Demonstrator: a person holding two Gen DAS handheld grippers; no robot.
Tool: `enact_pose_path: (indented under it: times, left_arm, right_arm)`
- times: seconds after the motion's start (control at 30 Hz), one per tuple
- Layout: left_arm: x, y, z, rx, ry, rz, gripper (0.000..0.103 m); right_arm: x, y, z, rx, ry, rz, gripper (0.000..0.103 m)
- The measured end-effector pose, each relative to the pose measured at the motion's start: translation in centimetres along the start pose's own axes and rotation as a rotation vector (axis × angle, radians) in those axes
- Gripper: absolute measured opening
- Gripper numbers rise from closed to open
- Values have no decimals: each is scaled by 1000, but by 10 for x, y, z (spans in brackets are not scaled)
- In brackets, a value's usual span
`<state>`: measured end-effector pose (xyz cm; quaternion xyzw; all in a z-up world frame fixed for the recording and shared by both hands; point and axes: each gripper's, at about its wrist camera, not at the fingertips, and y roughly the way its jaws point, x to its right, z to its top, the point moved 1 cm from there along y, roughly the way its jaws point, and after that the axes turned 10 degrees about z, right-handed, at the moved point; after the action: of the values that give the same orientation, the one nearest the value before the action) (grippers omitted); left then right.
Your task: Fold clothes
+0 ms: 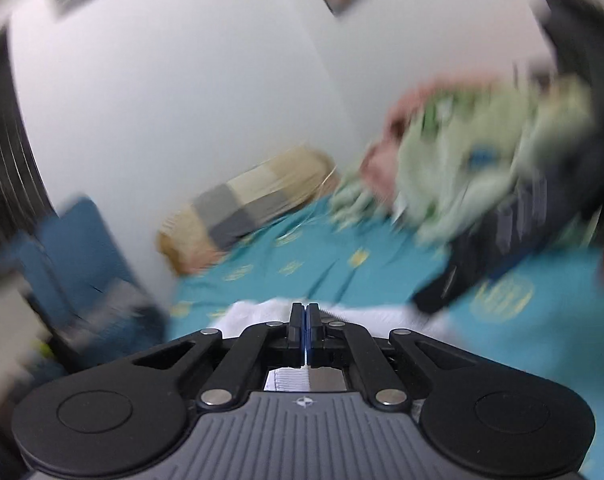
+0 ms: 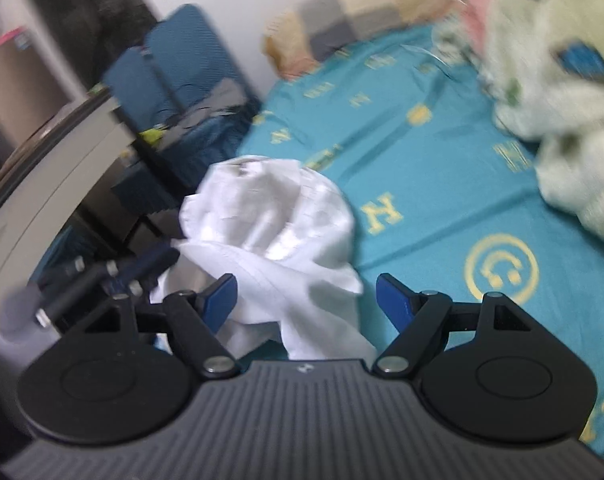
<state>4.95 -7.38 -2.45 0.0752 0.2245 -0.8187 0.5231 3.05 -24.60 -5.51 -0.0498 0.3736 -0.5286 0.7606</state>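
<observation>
2 grippers, 1 white garment (image 2: 274,248) on teal bedsheet (image 2: 422,152).
Left gripper (image 1: 305,320) clenched on white fabric; only right wrist view shows right gripper (image 2: 306,300) released, garment bunched between fingers.

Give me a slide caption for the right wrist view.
Open right hand-held gripper over a crumpled white garment on a teal bedsheet.

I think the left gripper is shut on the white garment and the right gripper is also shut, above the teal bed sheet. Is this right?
Not quite. The right gripper is open: the right wrist view shows its blue fingers spread apart around the white garment. The left gripper is indeed shut on the garment, above the teal bed sheet.
</observation>
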Motion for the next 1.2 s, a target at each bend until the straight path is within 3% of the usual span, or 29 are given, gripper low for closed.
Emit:
enact_pose_path:
  times: [0.1,0.2,0.3,0.4,0.47,0.6,0.8,0.9,0.97,1.07,1.17,1.2]
  left_arm:
    - [-27,-16,10,6,-169,-97,0]
    - [-50,-20,10,-13,-268,-148,0]
    - [-60,-22,6,-20,-313,-184,0]
    - [-57,-27,-1,-22,-325,-182,0]
    - [-55,-26,-4,-24,-326,-169,0]
    - [-50,-19,-7,-43,-340,-139,0]
    - [-35,-14,-13,-69,-323,-50,0]
    - [-31,-9,-21,-115,-342,22,0]
    - [-29,-4,-30,-163,-362,52,0]
    - [-25,-2,-40,-206,-365,45,2]
    - [-9,-6,-45,-204,-295,33,26]
    - [-2,-7,-46,-203,-261,29,39]
  right_arm:
    - [-25,-2,-2,20,-136,35,78]
    - [-45,4,-9,15,-251,26,78]
    - [-58,17,-18,15,-319,-33,78]
    - [-69,28,-20,69,-348,-79,78]
    - [-70,35,-20,88,-337,-157,78]
    - [-50,32,-26,1,-247,-317,78]
    - [-9,18,-33,-82,-9,-375,78]
    - [0,20,-37,-40,28,-440,77]
    - [4,23,-36,-4,33,-443,52]
    - [12,30,-30,9,84,-365,23]
    - [10,33,-26,19,93,-288,14]
    - [8,31,-25,26,97,-259,13]
